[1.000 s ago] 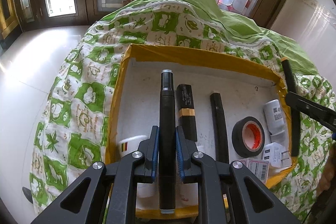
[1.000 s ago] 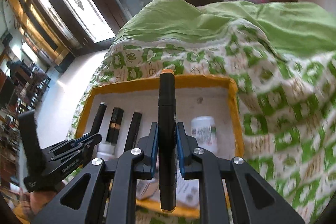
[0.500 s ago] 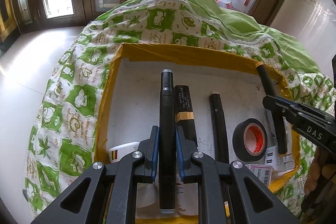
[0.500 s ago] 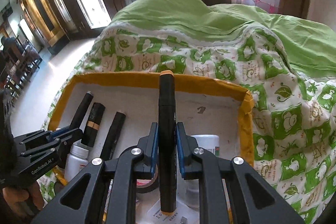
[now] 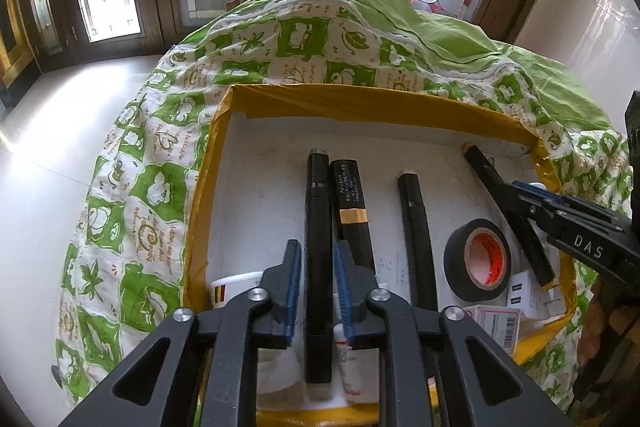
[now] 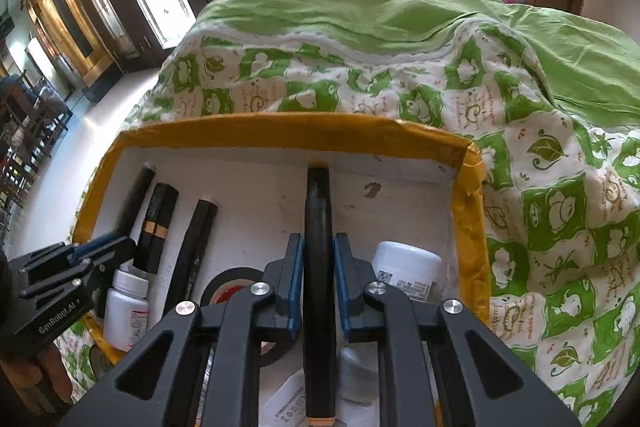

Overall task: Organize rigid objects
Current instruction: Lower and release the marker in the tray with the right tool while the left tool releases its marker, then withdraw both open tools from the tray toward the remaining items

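Note:
A white tray with a yellow taped rim [image 5: 360, 99] [image 6: 280, 129] lies on a green patterned bedspread. My left gripper [image 5: 318, 267] straddles a black pen with a silver tip [image 5: 317, 211] that lies lengthwise at the tray's left. Its jaws are opening and a thin gap shows on each side of the pen. My right gripper [image 6: 318, 267] straddles a black marker with orange ends [image 6: 318, 203] [image 5: 508, 211] low over the tray's right part. Its jaws are opening too, with the pads just off the marker.
Between the two lie a black tube with a gold band [image 5: 352, 195], a thin black pen [image 5: 416, 227] and a black tape roll [image 5: 478, 259]. White bottles [image 6: 404, 267] [image 6: 128, 307], a white charger [image 5: 524, 289] and labels crowd the near end. The bedspread [image 5: 132, 207] surrounds the tray.
The right gripper has come down with the marker into the tray's right side. Both grippers' jaws have spread slightly off what they held. The left gripper stayed put.

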The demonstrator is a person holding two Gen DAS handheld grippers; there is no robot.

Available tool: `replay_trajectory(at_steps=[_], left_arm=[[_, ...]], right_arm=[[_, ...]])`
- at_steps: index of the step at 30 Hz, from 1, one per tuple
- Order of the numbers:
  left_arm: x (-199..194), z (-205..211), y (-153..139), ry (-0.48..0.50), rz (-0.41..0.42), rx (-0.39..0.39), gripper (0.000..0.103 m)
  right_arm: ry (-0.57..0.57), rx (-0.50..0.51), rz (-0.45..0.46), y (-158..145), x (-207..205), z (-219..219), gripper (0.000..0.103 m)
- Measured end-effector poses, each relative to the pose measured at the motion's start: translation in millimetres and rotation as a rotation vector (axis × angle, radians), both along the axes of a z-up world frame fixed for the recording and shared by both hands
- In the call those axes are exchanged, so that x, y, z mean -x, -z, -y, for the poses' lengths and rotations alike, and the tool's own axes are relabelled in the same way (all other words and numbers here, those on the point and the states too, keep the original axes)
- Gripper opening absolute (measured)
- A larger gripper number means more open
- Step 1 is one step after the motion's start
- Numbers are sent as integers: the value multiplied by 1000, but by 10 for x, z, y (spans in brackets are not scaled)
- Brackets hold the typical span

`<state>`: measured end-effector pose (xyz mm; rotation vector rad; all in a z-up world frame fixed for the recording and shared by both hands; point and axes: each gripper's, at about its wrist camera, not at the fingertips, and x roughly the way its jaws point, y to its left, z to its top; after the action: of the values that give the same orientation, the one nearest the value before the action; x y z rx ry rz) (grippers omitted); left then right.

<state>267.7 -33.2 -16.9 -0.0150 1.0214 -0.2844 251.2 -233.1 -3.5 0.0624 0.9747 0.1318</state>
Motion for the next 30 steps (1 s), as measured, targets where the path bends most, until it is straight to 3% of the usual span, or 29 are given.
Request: replay_trajectory(at_steps=[1,3,6,7,14,22,26,30], left_arm=[[27,-7,-32,0,6,-1,34],[112,-39,-129,0,28,15,43],[302,-136,-314,-17,69,30,61],[399,-184,-377,-20,80,43,63],[1037,-557,-448,-89,74,79,65],[1631,-843,-259,-192,35,124,65],[1769,-841,-208,-216,18,159,65],[1811,-778,-212,-210,25,144,65]], right_arm=[[5,-4,4,-19,11,7,25],[13,-23,19,-86,58,21,35],[40,-75,49,-234,200,96,39],[47,-90,54,-264,241,116,40],[98,-202,86,-487,751,228,64],[54,-259,69,-475,1352,91,66],[33,-284,39,-385,1603,11,66],[19,-284,3,-272,1732,-52,66]])
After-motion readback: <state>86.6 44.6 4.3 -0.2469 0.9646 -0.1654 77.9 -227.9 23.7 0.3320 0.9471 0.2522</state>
